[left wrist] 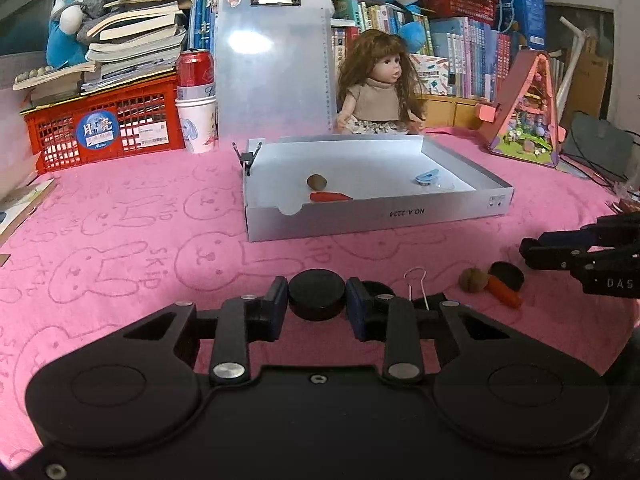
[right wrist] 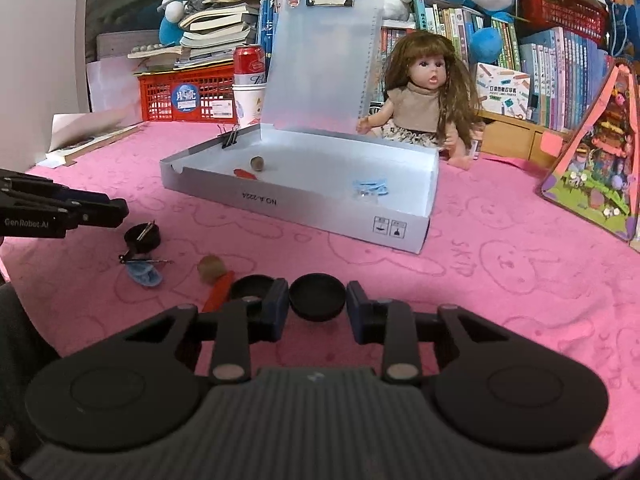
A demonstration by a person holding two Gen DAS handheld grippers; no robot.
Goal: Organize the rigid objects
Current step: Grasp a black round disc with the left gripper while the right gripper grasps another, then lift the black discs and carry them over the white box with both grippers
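In the left wrist view my left gripper (left wrist: 317,300) is shut on a black round lid (left wrist: 317,292), its blue pads against both sides, low over the pink cloth. In the right wrist view my right gripper (right wrist: 317,302) is shut the same way on another black round lid (right wrist: 317,295). Between the two grippers lie a walnut (left wrist: 474,279), an orange toy carrot (left wrist: 503,291), a black lid (left wrist: 507,275), a wire binder clip (left wrist: 416,280) and a blue clip (right wrist: 144,276). The open white box (left wrist: 376,216) holds a walnut (left wrist: 317,180), a carrot (left wrist: 330,197) and a blue clip (left wrist: 427,177).
A binder clip (left wrist: 247,157) grips the box's far left corner, and its clear lid (left wrist: 272,60) stands upright. Behind sit a doll (left wrist: 380,84), a red crate (left wrist: 104,128), a can on a paper cup (left wrist: 196,100), a toy house (left wrist: 528,112) and bookshelves.
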